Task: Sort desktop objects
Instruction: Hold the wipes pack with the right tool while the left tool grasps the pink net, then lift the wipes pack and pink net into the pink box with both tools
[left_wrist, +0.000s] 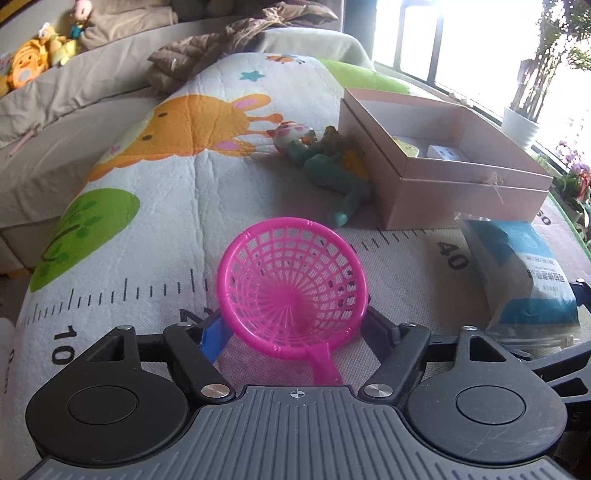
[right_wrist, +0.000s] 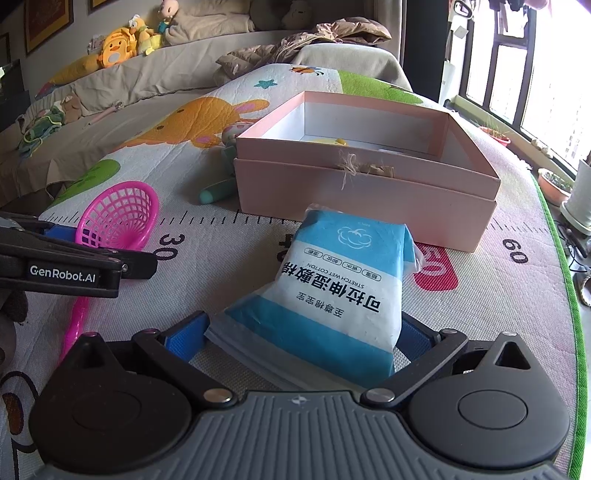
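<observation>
My left gripper (left_wrist: 291, 328) is shut on a pink plastic sieve (left_wrist: 291, 280), its blue pads against the basket's sides; it also shows in the right wrist view (right_wrist: 118, 221). My right gripper (right_wrist: 303, 336) is shut on a blue and white wet-cotton pack (right_wrist: 325, 291), seen at the right in the left wrist view (left_wrist: 524, 280). An open pink box (right_wrist: 369, 192) stands just beyond the pack and also shows in the left wrist view (left_wrist: 461, 192). It holds a yellow item (left_wrist: 406, 147) and a small white box (left_wrist: 447, 152).
A green toy figure (left_wrist: 332, 173) lies against the box's left side on the cartoon play mat (left_wrist: 147, 221). A brown jacket (right_wrist: 303, 48) and plush toys (right_wrist: 118, 48) lie on the sofa behind. Plant pots (right_wrist: 554, 184) stand by the window at right.
</observation>
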